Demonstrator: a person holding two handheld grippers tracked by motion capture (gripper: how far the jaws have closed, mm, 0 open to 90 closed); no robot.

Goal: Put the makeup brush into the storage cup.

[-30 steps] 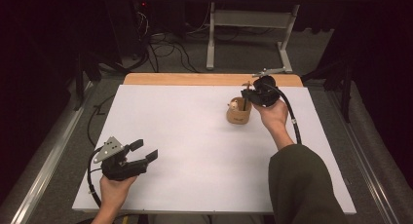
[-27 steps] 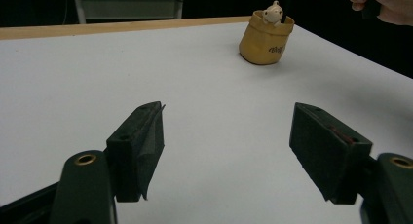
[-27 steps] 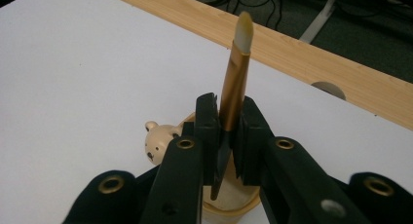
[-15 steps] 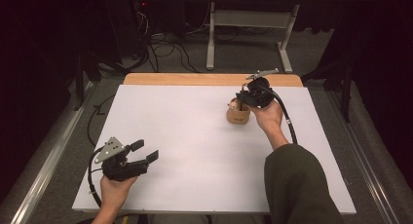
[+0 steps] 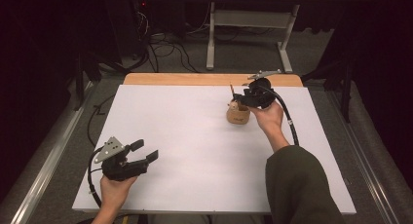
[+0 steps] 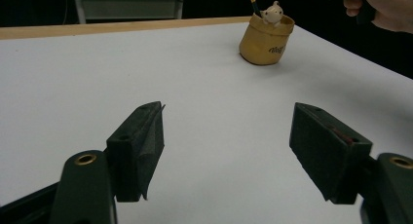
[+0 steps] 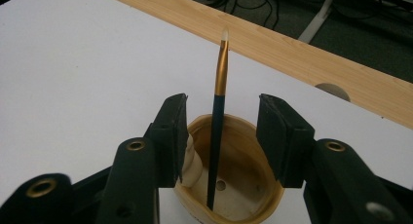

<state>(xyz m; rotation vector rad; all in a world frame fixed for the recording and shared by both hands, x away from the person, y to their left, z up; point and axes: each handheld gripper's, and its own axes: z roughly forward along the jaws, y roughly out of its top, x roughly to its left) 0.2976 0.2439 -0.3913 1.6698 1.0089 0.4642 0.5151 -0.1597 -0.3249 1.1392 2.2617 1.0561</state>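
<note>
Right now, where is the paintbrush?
The paintbrush stands in the tan pot on the table's far right, between the open jaws of the right hand-held gripper.

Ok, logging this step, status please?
Right tongs open, astride brush standing in cup. Left tongs open, idle near table's front edge. Nothing in the way.

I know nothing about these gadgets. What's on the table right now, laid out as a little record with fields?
Table: white sheet with a wooden strip along the far edge.
Pot: small tan cup with a little pale figure at its rim.
Brush: thin paintbrush standing in the cup, tip up.
Right gripper: over the cup, jaws open on either side of the brush, not touching it.
Left gripper: near the person's side, jaws open, holding nothing.
</note>
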